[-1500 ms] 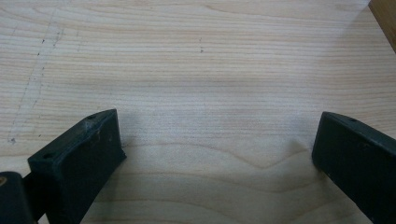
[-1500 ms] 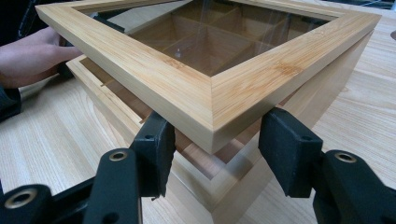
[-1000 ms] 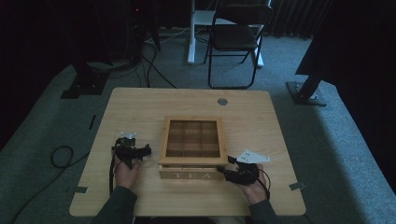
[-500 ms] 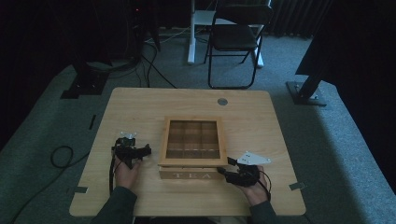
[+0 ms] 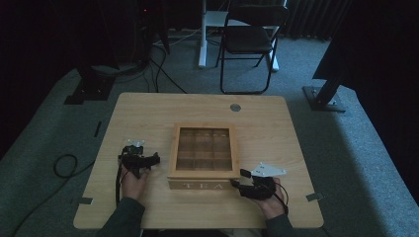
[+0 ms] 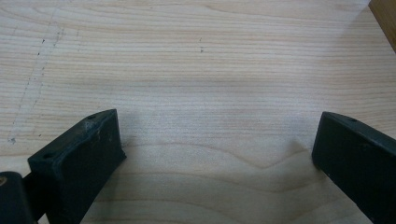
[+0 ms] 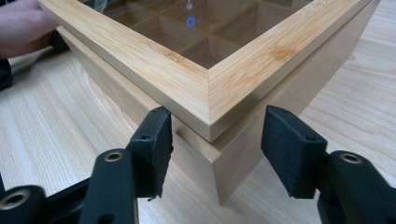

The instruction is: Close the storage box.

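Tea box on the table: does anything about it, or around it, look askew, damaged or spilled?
Nothing stands out. The tea box sits square on the table, its glass-paned lid closed flush and unbroken. The right gripper, jaws just opened further, straddles a front corner; the left gripper is open over bare wood.

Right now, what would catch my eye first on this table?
The wooden tea box with its glass lid sits mid-table, "TEA" lettered on its near side. The right tongs straddle its near right corner, jaws just opened and clear of the wood. The left tongs stand open over bare table left of the box.
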Tool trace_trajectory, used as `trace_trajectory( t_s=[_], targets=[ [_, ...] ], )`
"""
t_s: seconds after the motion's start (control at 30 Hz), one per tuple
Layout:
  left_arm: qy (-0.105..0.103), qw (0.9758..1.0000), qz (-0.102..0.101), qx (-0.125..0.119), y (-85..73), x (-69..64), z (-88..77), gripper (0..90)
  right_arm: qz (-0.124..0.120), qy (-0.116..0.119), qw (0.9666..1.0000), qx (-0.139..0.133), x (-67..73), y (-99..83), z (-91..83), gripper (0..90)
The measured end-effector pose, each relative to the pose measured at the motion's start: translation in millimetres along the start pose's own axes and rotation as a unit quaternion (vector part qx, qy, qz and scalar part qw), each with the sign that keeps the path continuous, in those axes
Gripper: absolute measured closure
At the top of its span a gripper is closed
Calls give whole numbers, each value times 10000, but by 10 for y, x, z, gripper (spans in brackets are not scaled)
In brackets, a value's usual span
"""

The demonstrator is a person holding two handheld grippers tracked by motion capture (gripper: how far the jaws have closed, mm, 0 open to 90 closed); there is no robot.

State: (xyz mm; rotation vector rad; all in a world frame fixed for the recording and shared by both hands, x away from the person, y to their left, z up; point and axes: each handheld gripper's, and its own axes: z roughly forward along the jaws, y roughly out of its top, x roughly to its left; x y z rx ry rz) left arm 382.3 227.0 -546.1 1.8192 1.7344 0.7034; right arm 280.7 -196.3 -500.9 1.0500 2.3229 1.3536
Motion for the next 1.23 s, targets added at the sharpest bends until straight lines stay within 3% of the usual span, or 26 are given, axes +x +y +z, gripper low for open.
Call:
trace_trajectory(
  t_s=[0.1, 0.2, 0.63, 0.87, 1.0, 1.1, 1.23],
  targets=[
    [0, 10000, 0, -1, 0, 0, 0, 16, -41, -60, 9998, 203, -10, -26, 26, 375],
    [0, 10000, -1, 0, 0, 0, 0, 16, 71, 13, 9998, 187, -22, -39, 24, 353],
    [2, 10000, -2, -1, -1, -1, 0, 16, 380, -207, 9977, -524, -163, -25, -186, 305],
    [3, 10000, -2, 1, 0, 0, -1, 16, 668, -678, 9932, -667, -329, -90, -249, 314],
    [3, 10000, -3, 0, -1, -1, 0, 16, 711, -1066, 9902, -556, -489, -150, -242, 327],
    [2, 10000, -2, 0, -1, 0, 0, 16, 891, -1271, 9865, -531, -633, -188, -241, 335],
    [44, 10000, -53, -4, -4, -11, -3, 16, 791, -1619, 9831, -311, -733, -229, -223, 336]
  ],
)
